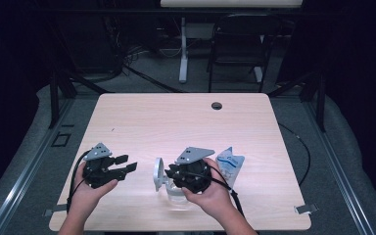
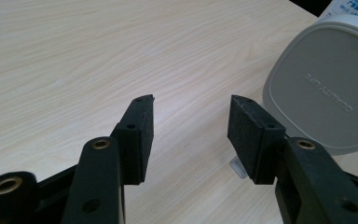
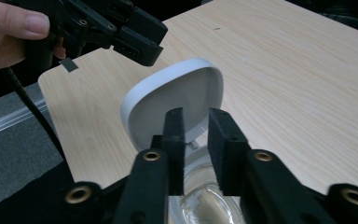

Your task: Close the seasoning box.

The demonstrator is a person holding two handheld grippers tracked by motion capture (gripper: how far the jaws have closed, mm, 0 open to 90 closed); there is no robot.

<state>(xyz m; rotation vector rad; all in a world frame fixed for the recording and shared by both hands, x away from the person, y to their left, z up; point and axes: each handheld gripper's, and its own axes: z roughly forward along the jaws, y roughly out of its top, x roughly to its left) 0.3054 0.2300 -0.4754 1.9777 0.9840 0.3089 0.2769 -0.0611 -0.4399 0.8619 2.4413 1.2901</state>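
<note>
A clear glass jar (image 1: 176, 196) stands near the table's front edge, its hinged white lid (image 1: 158, 172) tipped up and open. My right gripper (image 1: 170, 172) is held over the jar and points at the lid. In the right gripper view its jaws (image 3: 196, 116) stand a narrow gap apart just in front of the lid (image 3: 177, 91), above the jar's mouth (image 3: 205, 205), and no pad presses on anything. My left gripper (image 1: 129, 163) hovers left of the jar, open and empty. In the left gripper view its jaws (image 2: 191, 112) stand wide over bare wood beside the lid (image 2: 321, 88).
A blue and white pouch (image 1: 230, 164) lies just right of the right hand. The wooden table (image 1: 176, 122) has a cable hole (image 1: 217, 105) near its far edge. A black chair (image 1: 237, 44) and a desk leg (image 1: 183, 49) stand beyond the table.
</note>
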